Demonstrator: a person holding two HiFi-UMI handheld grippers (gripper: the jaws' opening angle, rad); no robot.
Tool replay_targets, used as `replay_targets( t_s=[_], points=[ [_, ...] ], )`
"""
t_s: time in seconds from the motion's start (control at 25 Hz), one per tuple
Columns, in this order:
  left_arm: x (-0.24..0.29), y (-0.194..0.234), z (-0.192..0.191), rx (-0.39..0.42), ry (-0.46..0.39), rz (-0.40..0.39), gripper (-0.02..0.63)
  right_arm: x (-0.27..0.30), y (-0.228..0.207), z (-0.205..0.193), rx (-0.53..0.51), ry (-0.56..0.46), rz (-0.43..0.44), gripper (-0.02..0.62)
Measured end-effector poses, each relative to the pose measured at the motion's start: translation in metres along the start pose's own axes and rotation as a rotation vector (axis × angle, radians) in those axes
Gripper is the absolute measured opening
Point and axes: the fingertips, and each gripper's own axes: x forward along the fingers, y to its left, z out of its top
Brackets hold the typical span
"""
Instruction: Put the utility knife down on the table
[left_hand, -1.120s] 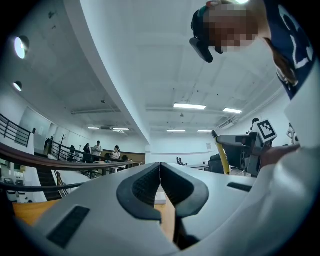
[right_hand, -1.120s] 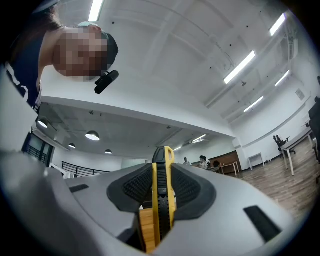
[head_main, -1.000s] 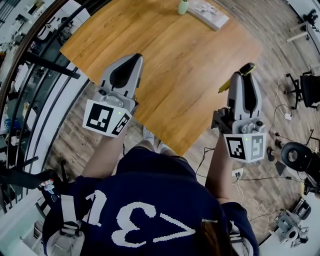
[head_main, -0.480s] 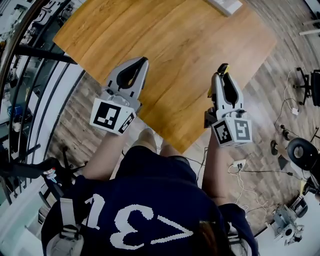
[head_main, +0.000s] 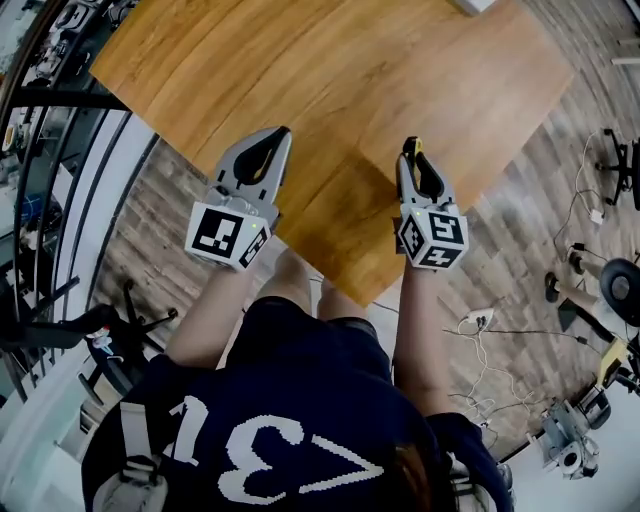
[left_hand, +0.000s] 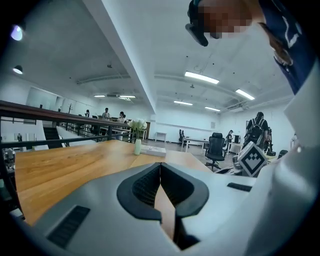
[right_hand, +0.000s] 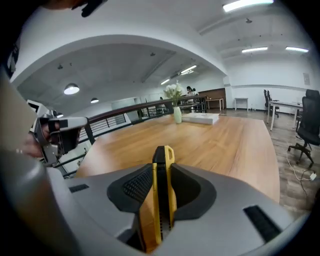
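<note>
**Head view.** Your right gripper (head_main: 411, 158) sits right of centre in the frame, over the near part of the wooden table (head_main: 330, 70). Its marker cube (head_main: 432, 238) is the part closest to your body. Your left gripper (head_main: 281, 134) lies left of centre, its tips over the table's near left edge and its own marker cube (head_main: 228, 237) off the tabletop, over the plank floor (head_main: 150, 230). The two grippers are well apart, and both point away from you toward the top of the frame.

**Right gripper view.** The jaws are clenched on the utility knife (right_hand: 161, 210), a yellow body with a black centre strip. It stands on edge at centre frame. Its rounded end projects just past the jaw tips, above the tabletop. No view shows whether the knife touches the wood. Far across the table, in the upper middle, a pale green vase of white flowers (right_hand: 177, 115) stands just beside a flat white book (right_hand: 201, 118).

**Left gripper view.** The jaw tips meet at centre frame with nothing between them. Only a sliver of tabletop shows through the hollow behind them.
</note>
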Motion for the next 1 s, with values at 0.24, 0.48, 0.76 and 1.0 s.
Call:
replay_targets(
  t_s=[0.24, 0.48, 0.76, 1.0],
  points=[
    [-0.005, -0.005, -0.018, -0.011, 0.042, -0.005, 0.017, 0.02, -0.006, -0.034, -0.002, 0.127, -0.034, 0.124],
    [-0.008, -0.007, -0.021, -0.013, 0.047, -0.015, 0.017, 0.03, -0.01, -0.057, 0.003, 0.224, -0.053, 0.126],
    [-0.005, -0.009, -0.01, -0.008, 0.02, -0.027, 0.017, 0.027, -0.008, -0.047, 0.017, 0.228, -0.03, 0.135],
    [-0.002, -0.01, 0.017, 0.019, -0.016, -0.026, 0.017, 0.001, -0.01, 0.018, -0.006, 0.054, -0.035, 0.05]
  ],
)
